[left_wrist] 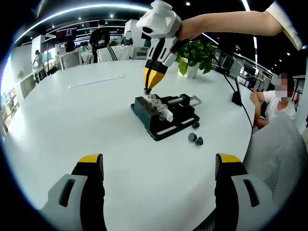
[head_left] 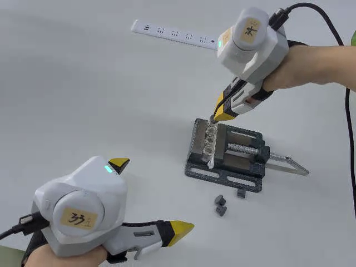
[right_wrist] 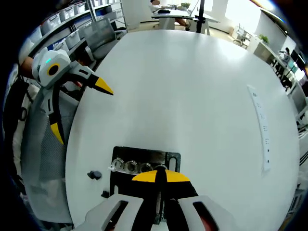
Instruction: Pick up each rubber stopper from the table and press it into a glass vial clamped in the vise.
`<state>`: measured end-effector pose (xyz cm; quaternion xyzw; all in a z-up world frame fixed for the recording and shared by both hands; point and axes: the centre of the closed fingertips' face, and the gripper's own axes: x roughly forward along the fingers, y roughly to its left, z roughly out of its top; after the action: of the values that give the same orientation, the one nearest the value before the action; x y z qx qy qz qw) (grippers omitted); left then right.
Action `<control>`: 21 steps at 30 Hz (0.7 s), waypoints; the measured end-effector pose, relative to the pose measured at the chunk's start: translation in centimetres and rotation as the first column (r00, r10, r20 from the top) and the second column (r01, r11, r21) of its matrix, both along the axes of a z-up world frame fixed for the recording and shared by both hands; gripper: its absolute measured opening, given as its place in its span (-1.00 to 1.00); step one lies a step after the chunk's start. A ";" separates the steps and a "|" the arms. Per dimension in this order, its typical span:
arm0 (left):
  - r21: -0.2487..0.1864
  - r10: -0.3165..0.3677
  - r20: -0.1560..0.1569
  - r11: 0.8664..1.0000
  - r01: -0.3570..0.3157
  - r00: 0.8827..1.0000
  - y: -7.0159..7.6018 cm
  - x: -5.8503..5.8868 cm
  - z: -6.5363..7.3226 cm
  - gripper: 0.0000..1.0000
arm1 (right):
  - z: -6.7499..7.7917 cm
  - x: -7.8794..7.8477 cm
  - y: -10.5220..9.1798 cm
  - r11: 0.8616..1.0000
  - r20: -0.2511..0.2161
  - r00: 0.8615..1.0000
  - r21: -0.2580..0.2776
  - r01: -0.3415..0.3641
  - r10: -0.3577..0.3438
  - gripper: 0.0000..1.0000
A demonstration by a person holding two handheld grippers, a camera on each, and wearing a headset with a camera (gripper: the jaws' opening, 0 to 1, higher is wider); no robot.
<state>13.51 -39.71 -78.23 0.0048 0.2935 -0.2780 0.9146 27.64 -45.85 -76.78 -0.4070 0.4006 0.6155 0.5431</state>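
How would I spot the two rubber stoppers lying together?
Find the dark vise on the white table, clamping a row of glass vials. Just beside its near edge lie the rubber stoppers: two small dark grey plugs, loose, unlike the clear clamped vials.

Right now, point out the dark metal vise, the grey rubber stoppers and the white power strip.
dark metal vise (head_left: 219, 174): head view, near base flange.
grey rubber stoppers (head_left: 221, 210): head view, the nearer stopper.
white power strip (head_left: 175, 34): head view, its middle.
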 end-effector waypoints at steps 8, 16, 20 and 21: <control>-0.001 0.001 0.002 1.000 -0.001 1.000 0.0 0.2 0.1 0.92 | 0.2 -0.6 -1.5 1.000 0.000 1.000 0.023 0.007 -0.007 -0.56; -0.002 -0.006 0.010 1.000 0.006 1.000 -0.1 0.4 0.5 0.93 | -0.5 -2.2 -2.7 0.994 -0.011 0.998 0.090 0.061 -0.060 0.01; -0.007 -0.007 0.013 1.000 0.008 1.000 -0.2 0.5 0.8 0.93 | -0.5 -3.3 -3.1 0.990 -0.014 0.998 0.125 0.069 -0.068 0.29; -0.007 -0.009 0.015 1.000 0.009 1.000 -0.2 0.6 0.9 0.93 | -0.4 -3.4 -3.2 0.987 -0.015 0.997 0.138 0.083 -0.082 0.34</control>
<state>14.07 -39.95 -77.34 0.0051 0.2857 -0.2832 0.9155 24.22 -49.01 -77.22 -0.3487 0.3760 0.6207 0.5931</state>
